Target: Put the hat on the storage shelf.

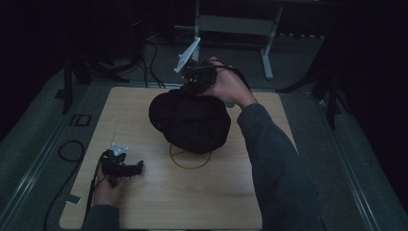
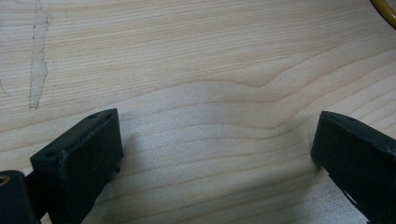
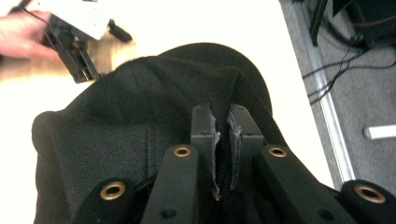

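A black fabric cap [image 1: 190,122] hangs tilted over the middle of the wooden table [image 1: 159,202]. My right gripper [image 1: 191,87] holds it from the far side by its upper edge. In the right gripper view the gripper [image 3: 223,114] is shut on a fold of the cap [image 3: 140,107], its jaws almost together. Under the cap lies a thin orange ring [image 1: 190,163], partly covered by it. My left gripper [image 1: 137,167] rests at the front left of the table. It stands open [image 2: 217,140] over bare wood with nothing between its jaws.
The orange ring's edge [image 2: 385,9] shows at the top right of the left gripper view, and a pale scuff [image 2: 39,56] marks the wood. A black cable [image 1: 72,149] loops on the grey floor at the left. A metal stand [image 1: 267,48] rises behind the table.
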Available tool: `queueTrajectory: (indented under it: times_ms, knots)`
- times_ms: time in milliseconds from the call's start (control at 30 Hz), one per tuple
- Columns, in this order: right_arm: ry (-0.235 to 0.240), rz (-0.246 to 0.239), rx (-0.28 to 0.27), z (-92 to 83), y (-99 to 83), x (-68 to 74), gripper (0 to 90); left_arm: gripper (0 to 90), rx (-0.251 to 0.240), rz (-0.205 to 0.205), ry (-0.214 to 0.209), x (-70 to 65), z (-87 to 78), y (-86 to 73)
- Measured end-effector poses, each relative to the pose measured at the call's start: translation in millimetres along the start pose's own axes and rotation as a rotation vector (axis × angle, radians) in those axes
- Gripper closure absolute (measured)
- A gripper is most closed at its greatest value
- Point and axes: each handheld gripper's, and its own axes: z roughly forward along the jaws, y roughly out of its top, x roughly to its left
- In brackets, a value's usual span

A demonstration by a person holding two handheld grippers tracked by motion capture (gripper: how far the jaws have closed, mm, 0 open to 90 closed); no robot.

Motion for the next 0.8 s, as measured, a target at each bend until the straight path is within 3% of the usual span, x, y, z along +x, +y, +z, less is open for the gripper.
queueTrajectory:
  times_ms: [567, 800]
  knots:
    - [-0.029, 0.041, 0.033, 16.3, -0.2, -2.1, 81.4, 1.9, 0.002, 0.000, -0.001, -0.3, -0.1, 0.0]
    - [-0.020, 0.034, 0.027, 20.7, 1.0, 0.1, 77.4, 1.9, 0.004, 0.003, -0.001, -0.5, -0.3, 0.1]
